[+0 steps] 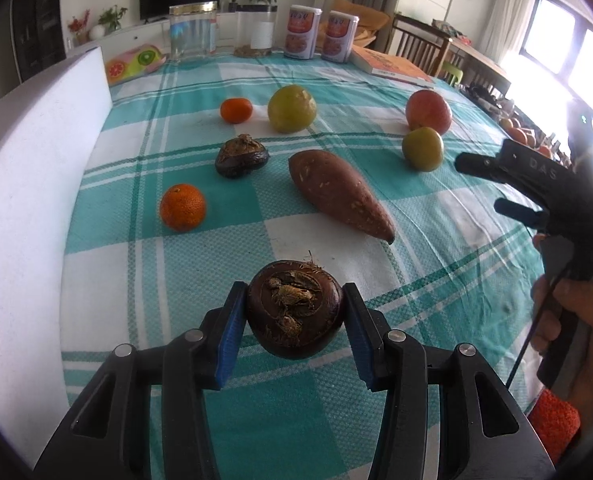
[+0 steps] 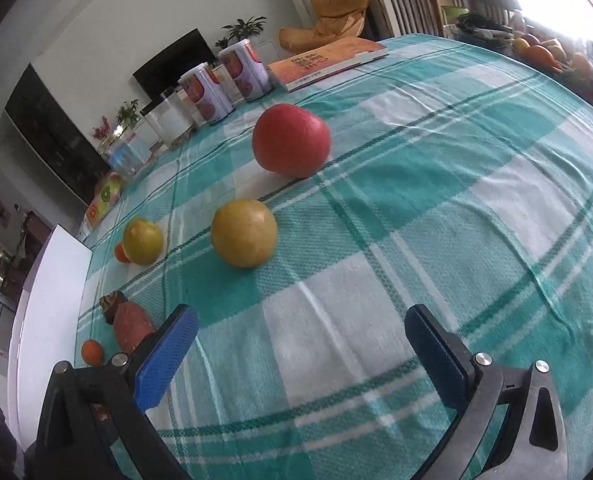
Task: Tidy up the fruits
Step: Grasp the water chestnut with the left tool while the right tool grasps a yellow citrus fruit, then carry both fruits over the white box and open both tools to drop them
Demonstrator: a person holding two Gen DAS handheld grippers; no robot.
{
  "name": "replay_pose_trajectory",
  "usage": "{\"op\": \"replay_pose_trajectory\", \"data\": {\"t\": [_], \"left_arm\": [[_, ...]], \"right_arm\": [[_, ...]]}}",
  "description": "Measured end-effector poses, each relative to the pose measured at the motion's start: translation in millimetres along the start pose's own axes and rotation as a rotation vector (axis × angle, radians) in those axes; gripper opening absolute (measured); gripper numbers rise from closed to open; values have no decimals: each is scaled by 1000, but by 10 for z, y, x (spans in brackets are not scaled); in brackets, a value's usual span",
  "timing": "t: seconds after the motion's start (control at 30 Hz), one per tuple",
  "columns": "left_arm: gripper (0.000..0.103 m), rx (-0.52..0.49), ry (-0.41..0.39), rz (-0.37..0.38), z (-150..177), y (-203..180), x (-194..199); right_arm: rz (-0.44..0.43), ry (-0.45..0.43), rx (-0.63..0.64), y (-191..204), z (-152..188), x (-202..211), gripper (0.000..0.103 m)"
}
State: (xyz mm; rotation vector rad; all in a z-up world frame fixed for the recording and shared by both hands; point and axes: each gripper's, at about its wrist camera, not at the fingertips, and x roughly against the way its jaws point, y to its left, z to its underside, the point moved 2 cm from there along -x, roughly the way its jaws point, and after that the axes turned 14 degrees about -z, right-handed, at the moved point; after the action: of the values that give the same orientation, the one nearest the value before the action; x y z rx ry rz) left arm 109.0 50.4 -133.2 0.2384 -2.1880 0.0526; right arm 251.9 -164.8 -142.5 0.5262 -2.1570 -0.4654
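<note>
The left gripper point(image 1: 295, 312) held a dark water chestnut point(image 1: 295, 309) between its blue-padded fingers point(image 1: 229, 332), just above the checked cloth point(image 1: 200, 280) on the bench. Beyond it, a tangerine point(image 1: 182, 207) lay to the left and a sweet potato point(image 1: 338, 192) to the right, tip pointing toward the camera. A second chestnut point(image 1: 241, 157) sat behind them, near the potato's far end. Further back were a smaller tangerine point(image 1: 236, 110) and, beside it, a large green-yellow fruit point(image 1: 291, 108).

At the right of the left view, the right gripper point(image 1: 492, 184) was held in a hand point(image 1: 572, 316) with its fingers spread wide and holding nothing. In its own view, the right gripper point(image 2: 300, 344) hovered over bare cloth, fingers point(image 2: 164, 356) wide apart. Ahead of it lay a yellow fruit point(image 2: 243, 233), and behind that, well apart, a red apple point(image 2: 291, 145). A white board point(image 1: 36, 168) stood along the left edge of the bench. At the far edge were two cans point(image 1: 302, 32), clear jars point(image 1: 192, 32) and an orange book point(image 1: 392, 65).
</note>
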Motion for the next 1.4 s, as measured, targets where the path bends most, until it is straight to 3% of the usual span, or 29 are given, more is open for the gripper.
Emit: {"op": "replay_pose_trajectory", "data": {"t": [0.1,0.17,0.23,0.3,0.43,0.63,0.77,0.9,1.03,1.17,1.3,1.4], "left_arm": [[49,14,2,2,-4,40,20],[49,21,4,6,4,60,39],[49,22,1,7,9,73,67],[49,26,-1,11,20,85,93],[49,44,-3,35,44,107,180],[49,99,9,150,64,146,470],[49,144,-22,230,29,275,887],[49,182,-102,255,-27,585,1399],[49,259,-162,172,-34,1172,1700],[49,356,-170,-13,93,1897,1709],[49,443,-93,-207,362,2514,1466],[49,502,-32,-284,592,2795,1291]], "right_arm": [[-21,41,34,133,-180,-294,99],[-11,83,43,184,-227,-480,91],[28,114,46,197,-220,-600,62],[60,101,69,213,-204,-578,49],[32,56,1,100,-97,-304,49],[-126,9,-119,48,130,234,49],[-230,19,-97,395,181,469,49],[-381,59,-27,1100,260,550,49],[-537,136,81,1985,507,534,49],[-664,256,204,2863,919,420,49],[-681,356,375,3546,1388,237,49],[-670,437,472,3838,1721,50,49]]}}
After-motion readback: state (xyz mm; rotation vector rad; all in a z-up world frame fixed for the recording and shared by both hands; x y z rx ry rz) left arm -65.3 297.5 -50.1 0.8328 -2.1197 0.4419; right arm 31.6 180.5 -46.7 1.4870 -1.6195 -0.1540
